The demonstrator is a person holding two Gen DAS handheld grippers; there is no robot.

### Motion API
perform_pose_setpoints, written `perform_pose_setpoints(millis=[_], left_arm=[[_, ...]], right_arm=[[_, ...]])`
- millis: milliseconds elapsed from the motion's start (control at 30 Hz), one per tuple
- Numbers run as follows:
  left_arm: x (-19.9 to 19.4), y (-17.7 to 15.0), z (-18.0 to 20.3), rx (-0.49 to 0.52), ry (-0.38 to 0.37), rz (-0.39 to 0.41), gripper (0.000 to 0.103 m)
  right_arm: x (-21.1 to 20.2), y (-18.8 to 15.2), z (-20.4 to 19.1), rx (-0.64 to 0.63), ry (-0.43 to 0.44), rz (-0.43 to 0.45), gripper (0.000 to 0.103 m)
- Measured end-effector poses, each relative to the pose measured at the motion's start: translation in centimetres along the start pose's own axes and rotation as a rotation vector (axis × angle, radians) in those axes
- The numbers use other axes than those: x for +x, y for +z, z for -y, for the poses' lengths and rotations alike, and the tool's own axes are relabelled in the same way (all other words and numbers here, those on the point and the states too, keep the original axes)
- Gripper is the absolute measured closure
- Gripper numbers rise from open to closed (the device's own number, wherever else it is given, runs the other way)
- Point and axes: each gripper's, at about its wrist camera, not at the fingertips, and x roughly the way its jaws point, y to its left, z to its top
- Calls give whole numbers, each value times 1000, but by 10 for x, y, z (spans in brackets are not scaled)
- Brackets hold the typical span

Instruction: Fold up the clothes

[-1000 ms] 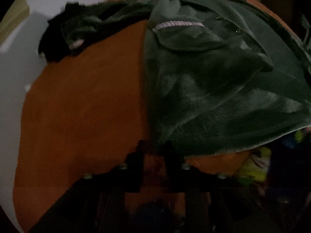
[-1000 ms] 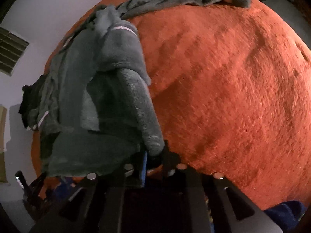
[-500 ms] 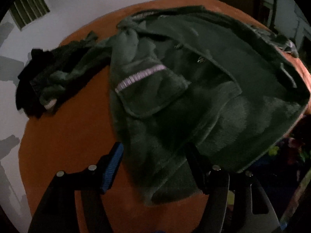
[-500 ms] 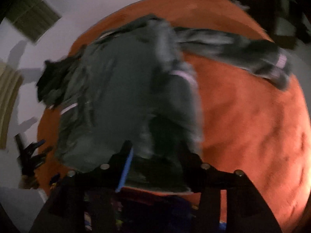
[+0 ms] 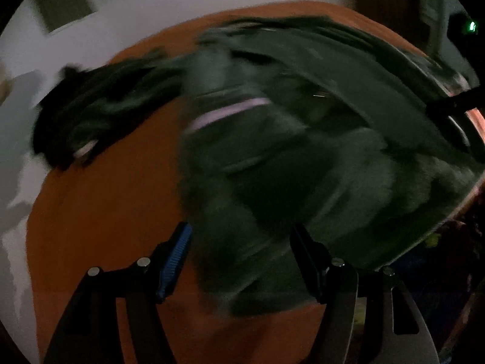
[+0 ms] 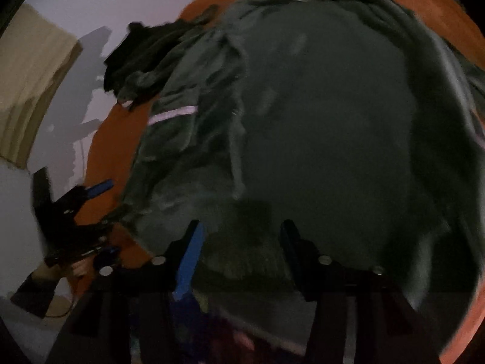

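At the bottom of each frame, the left gripper [image 5: 241,257] and right gripper [image 6: 241,254] gape wide, holding nothing, over a blurred dark green fleece jacket [image 6: 318,127] spread across the orange blanket [image 5: 106,212]; no writing legible.

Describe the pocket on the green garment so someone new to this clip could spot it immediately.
Start at the orange surface, which the dark green fleece garment mostly covers. On the garment's side facing the black clothing pile sits a patch pocket. Its pale lilac top stripe is brighter than anything else on the garment's body.
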Motion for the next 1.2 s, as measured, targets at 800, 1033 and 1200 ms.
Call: perform_pose_setpoints(millis=[800, 1033, 1200], left_arm=[[11, -66, -46, -228, -17, -61, 34], [17, -56, -24, -57, 68, -43, 34], [32, -55, -23, -34, 86, -57, 34]], right_arm=[[41, 3, 5, 189, 128, -24, 100], [34, -8, 3, 238, 171, -37, 100], [17, -26, -8, 191, 195, -52, 100]])
